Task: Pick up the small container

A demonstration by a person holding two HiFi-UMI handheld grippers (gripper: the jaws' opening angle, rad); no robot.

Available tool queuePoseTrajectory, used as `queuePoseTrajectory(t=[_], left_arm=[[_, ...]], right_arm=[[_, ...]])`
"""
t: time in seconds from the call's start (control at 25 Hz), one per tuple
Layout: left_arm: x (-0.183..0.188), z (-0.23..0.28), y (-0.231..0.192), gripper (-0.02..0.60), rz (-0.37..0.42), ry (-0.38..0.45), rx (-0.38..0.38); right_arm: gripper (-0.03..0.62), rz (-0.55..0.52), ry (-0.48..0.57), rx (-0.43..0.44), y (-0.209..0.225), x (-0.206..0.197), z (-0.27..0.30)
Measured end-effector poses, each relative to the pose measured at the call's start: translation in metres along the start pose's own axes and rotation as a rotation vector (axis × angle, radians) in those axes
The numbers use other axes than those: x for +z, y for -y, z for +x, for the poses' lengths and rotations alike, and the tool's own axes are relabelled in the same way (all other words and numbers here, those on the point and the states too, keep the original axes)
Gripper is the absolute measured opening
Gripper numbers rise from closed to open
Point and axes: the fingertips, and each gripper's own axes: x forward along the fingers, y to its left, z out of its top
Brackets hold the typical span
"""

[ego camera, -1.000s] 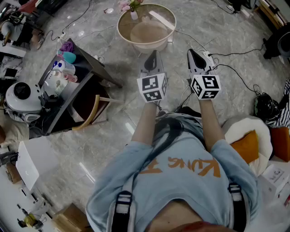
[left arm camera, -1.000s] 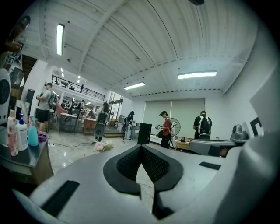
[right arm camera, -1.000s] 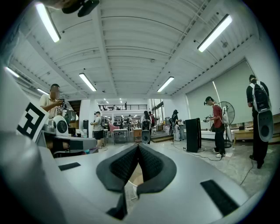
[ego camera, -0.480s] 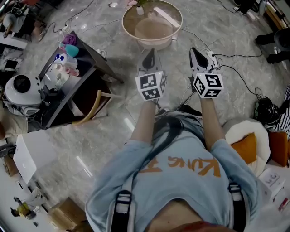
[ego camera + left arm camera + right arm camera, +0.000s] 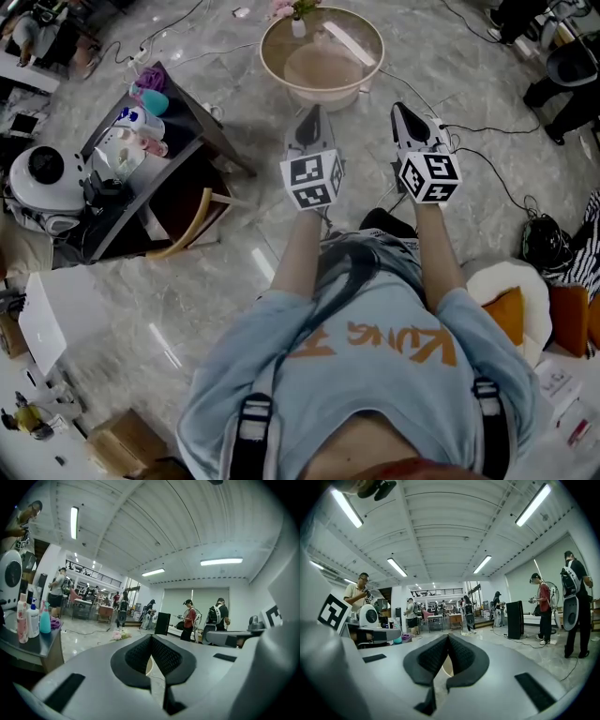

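Observation:
Several small containers stand on a dark side table at the left: a white bottle, a teal one, pink ones. In the left gripper view the same bottles show at the far left. My left gripper and right gripper are held side by side in front of the person's body, over the floor and well to the right of that table. Both are shut, pads together, with nothing between them.
A round beige table with a flower vase stands straight ahead. A white round appliance and a wooden chair sit by the side table. Cables cross the marble floor. Cushions lie at the right. People stand further off.
The head view has shifted a little: the round table now sits slightly further right and higher. Both grippers stay shut and side by side.

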Motion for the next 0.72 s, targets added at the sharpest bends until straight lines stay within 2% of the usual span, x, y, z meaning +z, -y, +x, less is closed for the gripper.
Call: queuePoseTrajectory(t=[0.32, 0.48, 0.6, 0.72], left_arm=[[0.008, 0.008, -0.005, 0.023, -0.004, 0.016, -0.004], [0.007, 0.013, -0.016, 0.023, -0.027, 0.02, 0.019], [0.007, 0.015, -0.023, 0.023, -0.023, 0.017, 0.034], [0.016, 0.02, -0.021, 0.023, -0.017, 0.033, 0.016]], right_arm=[[0.012, -0.032, -0.005, 0.053, -0.009, 0.011, 0.011], [0.012, 0.056, -0.005, 0.069, 0.01, 0.021, 0.015], [0.012, 0.064, 0.02, 0.065, 0.018, 0.031, 0.015], [0.012, 0.084, 0.031, 0.081, 0.018, 0.035, 0.024]])
